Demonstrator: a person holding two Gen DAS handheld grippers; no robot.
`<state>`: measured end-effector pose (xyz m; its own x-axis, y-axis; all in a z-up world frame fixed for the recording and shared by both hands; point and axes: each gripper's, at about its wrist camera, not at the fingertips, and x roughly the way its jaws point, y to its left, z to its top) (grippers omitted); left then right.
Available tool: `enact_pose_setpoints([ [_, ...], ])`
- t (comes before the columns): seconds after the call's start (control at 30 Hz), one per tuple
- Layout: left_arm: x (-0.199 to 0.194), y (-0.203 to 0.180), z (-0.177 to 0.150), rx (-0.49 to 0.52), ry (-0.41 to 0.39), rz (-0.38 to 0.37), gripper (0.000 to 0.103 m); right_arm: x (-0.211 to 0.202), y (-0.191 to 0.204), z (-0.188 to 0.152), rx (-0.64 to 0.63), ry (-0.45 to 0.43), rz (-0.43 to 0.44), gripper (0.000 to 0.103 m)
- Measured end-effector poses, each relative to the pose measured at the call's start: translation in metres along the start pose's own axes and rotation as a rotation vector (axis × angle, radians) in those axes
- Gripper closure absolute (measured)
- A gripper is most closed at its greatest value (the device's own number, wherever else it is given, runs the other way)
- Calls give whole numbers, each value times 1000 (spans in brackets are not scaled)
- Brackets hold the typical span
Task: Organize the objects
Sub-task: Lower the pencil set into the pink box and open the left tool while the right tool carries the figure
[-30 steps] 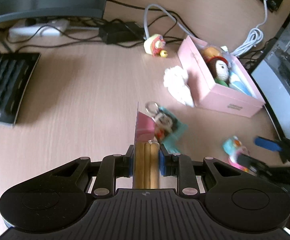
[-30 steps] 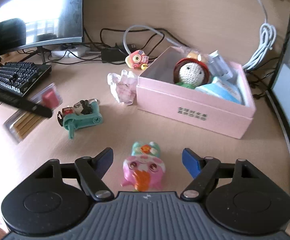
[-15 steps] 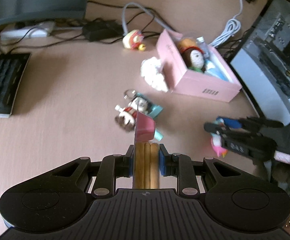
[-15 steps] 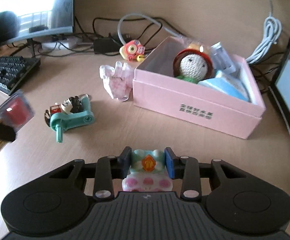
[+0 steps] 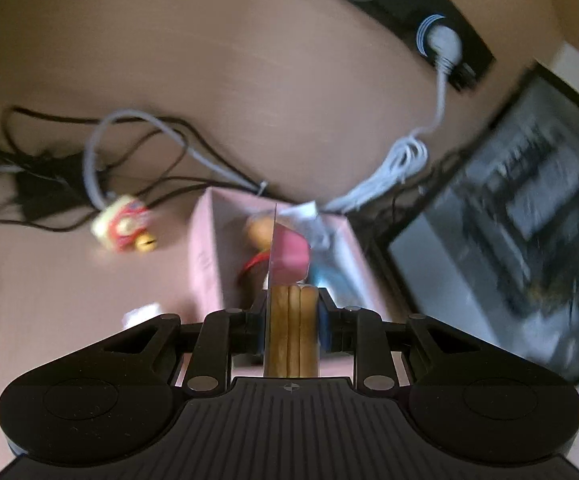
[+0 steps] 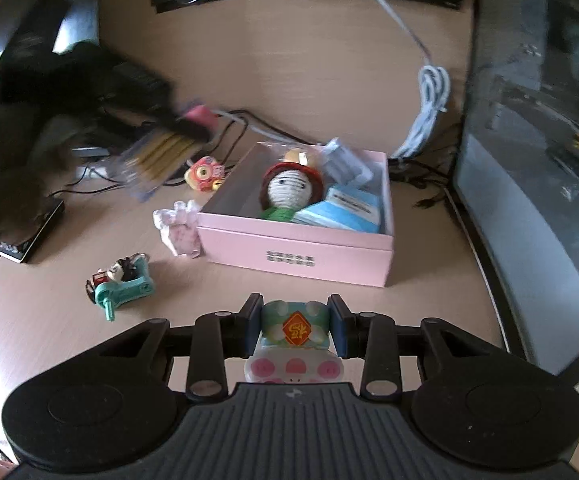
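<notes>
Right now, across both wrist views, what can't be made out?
- Left wrist view: the pink box and its contents are motion-blurred; the clear pencil pack in the left tongs hides the middle.
- Right wrist view: the left tongs are a dark smear.
- Right wrist view: the pig toy face is hidden behind the right tongs.
- Box label: too small.

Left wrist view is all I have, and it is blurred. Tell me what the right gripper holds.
Observer: The right gripper is shut on a pink-and-green toy.
Operator: Report what is still loose in front of the box.
Observer: A teal scooter keychain lies on the desk, apart from the pink box.
Operator: Place my pack from there.
Observer: In the right wrist view the clear pack shows in the air, left of the box's opening.
</notes>
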<state>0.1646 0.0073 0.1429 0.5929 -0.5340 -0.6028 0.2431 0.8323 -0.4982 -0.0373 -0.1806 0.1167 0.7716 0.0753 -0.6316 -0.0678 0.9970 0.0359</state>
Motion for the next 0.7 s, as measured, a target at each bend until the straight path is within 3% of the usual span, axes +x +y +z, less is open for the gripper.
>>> enact_pose_setpoints([
  [0.13,47,0,5,-72,1,21,76,-4,-12,-8,32,1,-13,69],
  [0.33,75,1,0,-21,3,56,75,-1,-24,-15,28,14,-31,69],
  [0.53,46,14,6,-72,-142,44,75,3,-28,-12,23,13,-24,69],
  [0.7,18,17,-2,-61,-138,49,76,8,-30,-2,18,-1,-7,69],
])
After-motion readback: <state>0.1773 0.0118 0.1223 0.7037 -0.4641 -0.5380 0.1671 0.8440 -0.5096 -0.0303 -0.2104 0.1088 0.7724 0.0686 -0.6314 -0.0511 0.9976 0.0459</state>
